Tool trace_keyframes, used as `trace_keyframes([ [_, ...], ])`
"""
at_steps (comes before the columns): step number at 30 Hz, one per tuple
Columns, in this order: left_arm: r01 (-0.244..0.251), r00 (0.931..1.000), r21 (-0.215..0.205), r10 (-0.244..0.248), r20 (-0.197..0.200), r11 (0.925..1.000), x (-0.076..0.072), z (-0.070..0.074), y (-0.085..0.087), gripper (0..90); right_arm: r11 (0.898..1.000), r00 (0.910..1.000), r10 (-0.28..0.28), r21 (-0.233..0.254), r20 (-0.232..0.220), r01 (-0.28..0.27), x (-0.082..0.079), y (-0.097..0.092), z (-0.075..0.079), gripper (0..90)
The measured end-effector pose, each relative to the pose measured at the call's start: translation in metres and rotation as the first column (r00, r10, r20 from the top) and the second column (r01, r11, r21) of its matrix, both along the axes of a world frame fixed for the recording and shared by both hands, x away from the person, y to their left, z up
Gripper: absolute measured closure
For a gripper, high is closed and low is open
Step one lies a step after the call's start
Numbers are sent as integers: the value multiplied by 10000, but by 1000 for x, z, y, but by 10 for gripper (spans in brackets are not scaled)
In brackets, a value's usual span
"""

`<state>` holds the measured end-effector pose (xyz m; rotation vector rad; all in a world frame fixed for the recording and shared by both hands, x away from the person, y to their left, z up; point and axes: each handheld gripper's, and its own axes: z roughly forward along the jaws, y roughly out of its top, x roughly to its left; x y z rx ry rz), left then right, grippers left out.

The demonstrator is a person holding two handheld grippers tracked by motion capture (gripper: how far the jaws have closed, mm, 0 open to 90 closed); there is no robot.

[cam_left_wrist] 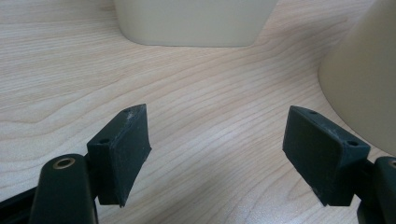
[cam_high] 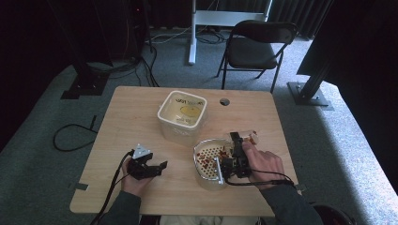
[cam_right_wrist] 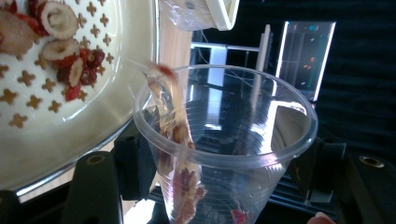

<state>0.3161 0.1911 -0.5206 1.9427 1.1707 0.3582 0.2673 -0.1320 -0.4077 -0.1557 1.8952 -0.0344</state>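
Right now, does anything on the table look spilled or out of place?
Nothing looks spilled. The right gripper holds a clear plastic cup tipped over the perforated strainer, and the red pieces lie inside it. The left gripper is open.

A clear plastic cup point(cam_right_wrist: 224, 144), tipped on its side over the perforated cream colander point(cam_high: 209, 157), held a few red and pale dried fruit pieces point(cam_right_wrist: 184, 186) clinging inside. More fruit slices point(cam_right_wrist: 65, 42) lay on the colander's cross-shaped holes.

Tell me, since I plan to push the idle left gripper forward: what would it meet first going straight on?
Probably the cream square plastic container ahead across bare wooden table; left gripper is open, and depth is unclear.
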Motion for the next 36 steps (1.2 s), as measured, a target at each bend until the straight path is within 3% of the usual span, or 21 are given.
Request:
trace_keyframes([
  [3, 1, 10000, 6, -1, -3, 10000, 0, 0, 0, 235, 9993, 9998, 60, -368, 214, -52, -3, 2, -1, 341],
  [9, -1, 10000, 10, 1, -7, 10000, 0, 0, 0, 235, 9984, 9992, 154, -550, 367, -133, -3, 0, 0, 342],
  [36, 6, 10000, 21, -6, -21, 10000, 0, 0, 0, 235, 9911, 9988, 349, -1295, 349, -301, -4, 2, -9, 345],
])
